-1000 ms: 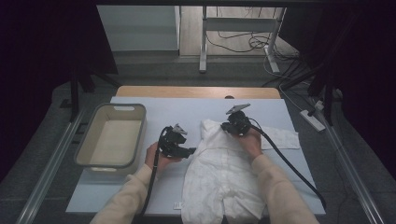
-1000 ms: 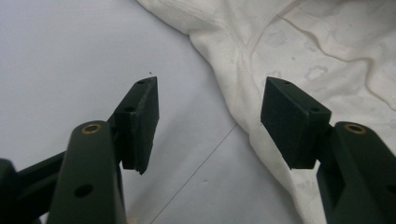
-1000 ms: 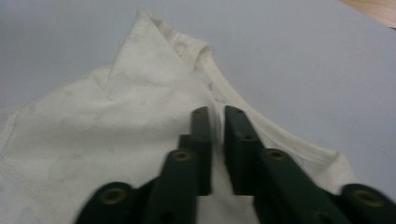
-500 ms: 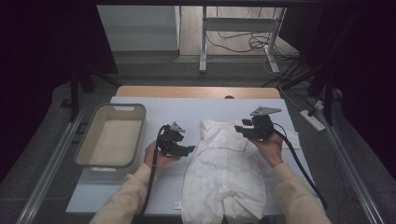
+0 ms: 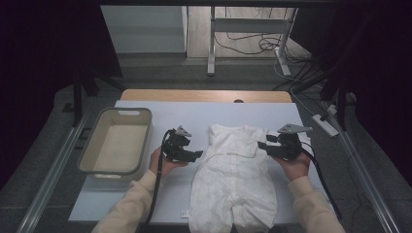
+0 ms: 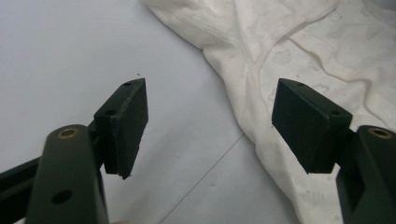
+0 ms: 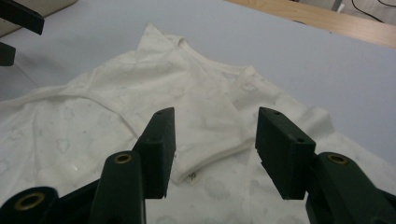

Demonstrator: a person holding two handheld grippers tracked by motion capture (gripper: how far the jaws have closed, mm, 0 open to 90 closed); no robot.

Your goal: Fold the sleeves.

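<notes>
The white baby romper lay flat mid-table, legs overhanging the near edge. The left gripper hovered released just beside its left edge, jaws widening; the right gripper, also widening and empty, hung over the folded-in right sleeve. Bare tabletop lay beyond; the tub stood left.

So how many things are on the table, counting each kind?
White baby garment: 1
Beige plastic basket: 1
Black hand-held tools: 2, the left tool and the right tool, both open with nothing between the jaws
Total: 4
</notes>
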